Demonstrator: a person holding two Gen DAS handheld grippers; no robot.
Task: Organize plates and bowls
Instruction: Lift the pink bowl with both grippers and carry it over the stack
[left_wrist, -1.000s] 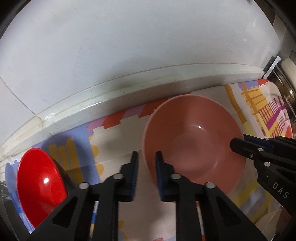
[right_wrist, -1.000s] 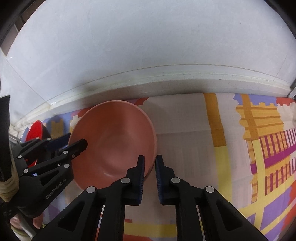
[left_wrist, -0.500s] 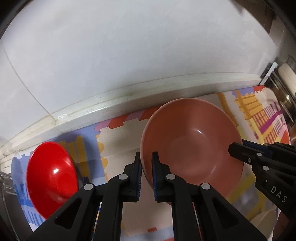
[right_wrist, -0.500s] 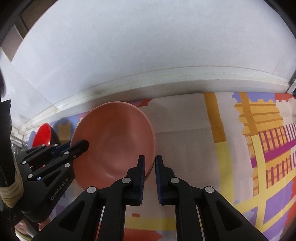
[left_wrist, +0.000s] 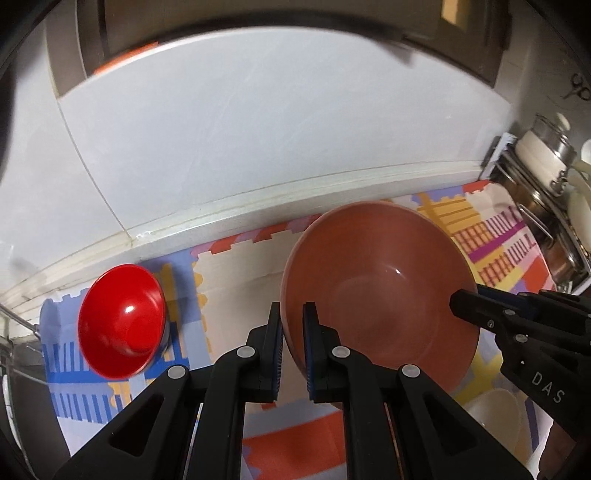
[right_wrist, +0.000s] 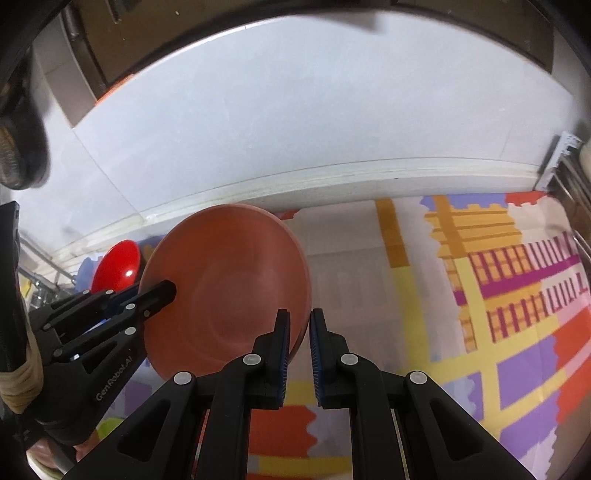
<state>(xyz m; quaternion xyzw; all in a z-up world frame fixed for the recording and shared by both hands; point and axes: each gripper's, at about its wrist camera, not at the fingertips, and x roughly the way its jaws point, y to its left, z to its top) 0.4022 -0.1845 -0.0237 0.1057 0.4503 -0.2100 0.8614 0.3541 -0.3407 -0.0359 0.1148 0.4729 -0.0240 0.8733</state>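
**Salmon bowl clamped at both rims, clear of the mat**

We find the large salmon-pink round plastic bowl (left_wrist: 380, 291) held between the two tools. Its left rim sits between the pads of the left gripper (left_wrist: 291, 325); its opposite rim sits between the pads of the right gripper (right_wrist: 299, 332). In the left wrist view the right gripper enters from the right edge and meets the bowl's far rim. In the right wrist view the left gripper (right_wrist: 162, 291) enters from the left and does likewise.

We note the bowl is tilted, its hollow facing the cameras. It is smooth, matt and undecorated, with one small glint inside. It hangs above the multicoloured patterned mat (right_wrist: 480, 295), in front of the white tiled wall (left_wrist: 258, 129).

We record both claws as nearly closed, each pinching only the thin rim, pads on either side of it.

A glossy red round bowl (left_wrist: 122, 325) rests on the mat, well to the left of the held bowl.
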